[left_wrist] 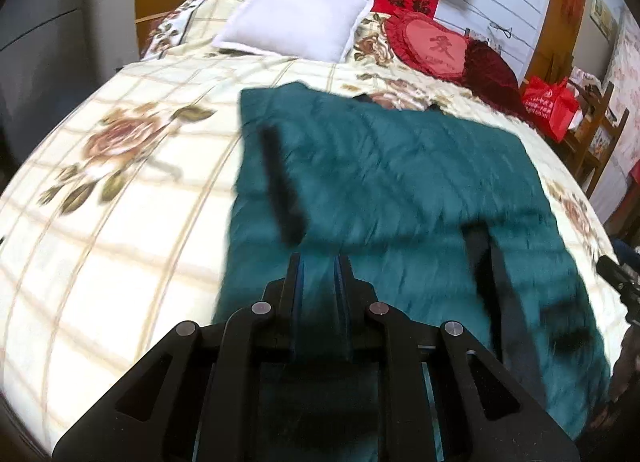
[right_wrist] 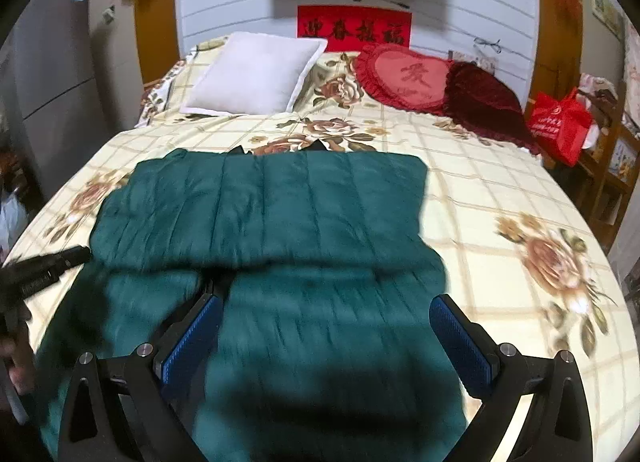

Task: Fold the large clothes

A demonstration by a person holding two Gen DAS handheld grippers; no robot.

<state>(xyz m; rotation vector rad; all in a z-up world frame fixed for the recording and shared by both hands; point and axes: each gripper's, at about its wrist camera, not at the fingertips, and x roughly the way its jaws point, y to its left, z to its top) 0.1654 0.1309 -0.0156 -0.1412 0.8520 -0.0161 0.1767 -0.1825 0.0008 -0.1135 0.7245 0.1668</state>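
A large dark green quilted garment lies spread on the bed, its far part folded over into a flat layer; it also shows in the right wrist view. My left gripper is shut on the green fabric near the garment's front left part. My right gripper is open, its blue pads wide apart, hovering over the garment's near part. The left gripper's tip shows at the left edge of the right wrist view.
The bed has a cream floral checked cover. A white pillow, a red heart cushion and a dark red cushion lie at the head. A red bag sits on wooden furniture to the right. A grey cabinet stands left.
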